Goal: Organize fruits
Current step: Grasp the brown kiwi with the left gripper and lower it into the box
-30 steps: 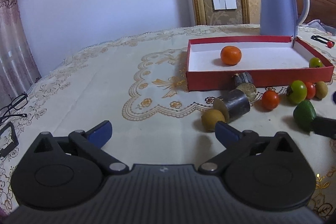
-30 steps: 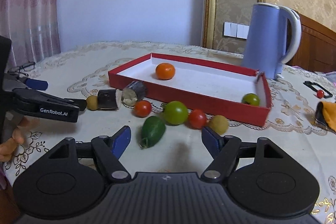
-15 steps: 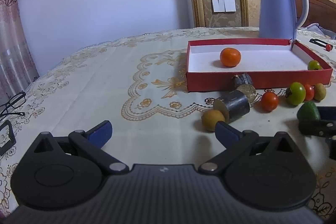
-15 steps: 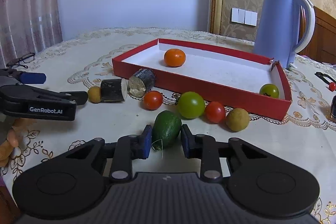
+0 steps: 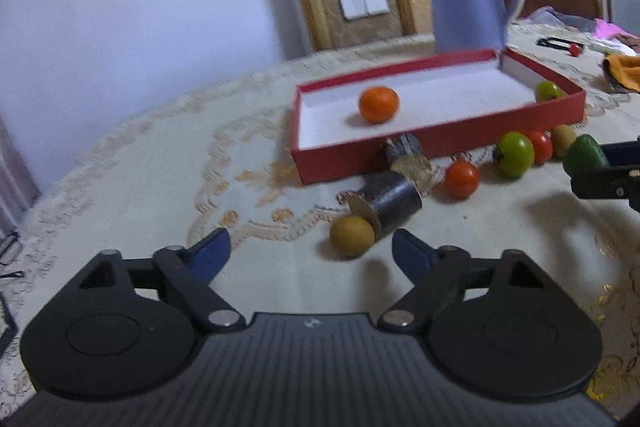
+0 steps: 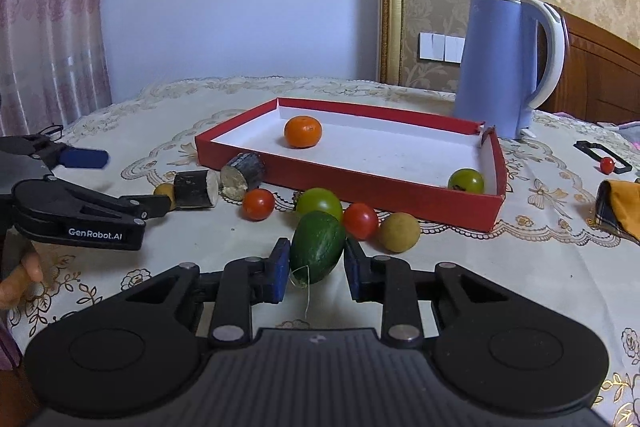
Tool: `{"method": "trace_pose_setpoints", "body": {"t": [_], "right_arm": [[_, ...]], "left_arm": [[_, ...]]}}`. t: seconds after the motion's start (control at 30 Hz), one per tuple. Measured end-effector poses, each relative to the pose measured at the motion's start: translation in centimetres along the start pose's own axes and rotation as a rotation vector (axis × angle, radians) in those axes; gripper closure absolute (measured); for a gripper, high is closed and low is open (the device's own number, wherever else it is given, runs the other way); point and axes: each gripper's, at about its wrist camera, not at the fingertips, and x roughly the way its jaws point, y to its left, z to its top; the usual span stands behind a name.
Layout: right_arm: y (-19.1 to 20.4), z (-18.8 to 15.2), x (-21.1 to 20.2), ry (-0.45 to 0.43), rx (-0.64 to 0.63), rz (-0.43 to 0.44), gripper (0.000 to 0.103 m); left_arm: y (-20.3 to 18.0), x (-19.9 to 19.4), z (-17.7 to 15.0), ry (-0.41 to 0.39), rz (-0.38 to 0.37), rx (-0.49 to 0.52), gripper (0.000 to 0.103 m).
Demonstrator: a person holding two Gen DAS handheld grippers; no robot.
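My right gripper (image 6: 314, 259) is shut on a dark green oval fruit (image 6: 318, 247), its blue pads pressing both sides. The same fruit (image 5: 586, 155) shows at the right edge of the left wrist view, with a shadow on the cloth under it. My left gripper (image 5: 308, 251) is closing. A small yellow-brown fruit (image 5: 352, 237) lies between its fingertips, nearer the right one, and neither pad touches it. The red tray (image 6: 348, 179) holds an orange (image 6: 303, 132) and a green tomato (image 6: 465, 181).
Two dark cut cylinders (image 6: 196, 189), two red tomatoes (image 6: 258, 203), a big green tomato (image 6: 319, 203) and a brown round fruit (image 6: 399, 231) lie along the tray's front wall. A blue kettle (image 6: 500, 67) stands behind it. An orange cloth (image 6: 624, 203) lies right, glasses (image 6: 52, 131) left.
My right jaws closed onto the green fruit, which was lying loose a second ago. My left jaws narrowed, and that gripper rolled and neared the yellow-brown fruit.
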Motion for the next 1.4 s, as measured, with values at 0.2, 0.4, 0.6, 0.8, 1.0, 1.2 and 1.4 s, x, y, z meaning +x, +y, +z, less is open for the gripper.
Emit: {"method": "trace_pose_setpoints", "body": {"t": [0.2, 0.4, 0.6, 0.8, 1.0, 1.2, 1.4], "right_arm": [[-0.1, -0.2, 0.1, -0.004, 0.01, 0.009, 0.075], [0.0, -0.2, 0.1, -0.007, 0.01, 0.012, 0.075], [0.2, 0.0, -0.2, -0.016, -0.001, 0.012, 0.075], [-0.1, 0.4, -0.7, -0.04, -0.012, 0.004, 0.075], [-0.5, 0.9, -1.2, -0.06, -0.019, -0.011, 0.075], [-1.4, 1.2, -1.7, -0.076, -0.023, -0.029, 0.075], [-2.4, 1.5, -2.4, -0.097, -0.009, -0.037, 0.075]], "left_arm": [[0.8, 1.8, 0.5, 0.036, -0.154, 0.052, 0.051], [1.8, 3.0, 1.4, 0.069, -0.296, 0.023, 0.076], [1.5, 1.5, 1.0, 0.033, -0.252, 0.01, 0.079], [0.7, -2.0, 1.8, -0.077, -0.187, 0.002, 0.079], [-1.2, -2.8, 5.6, -0.176, -0.144, -0.034, 0.078], [-3.9, 1.2, 10.3, -0.146, -0.149, -0.059, 0.078], [-6.6, 6.5, 13.9, -0.099, -0.122, -0.052, 0.078]]}}
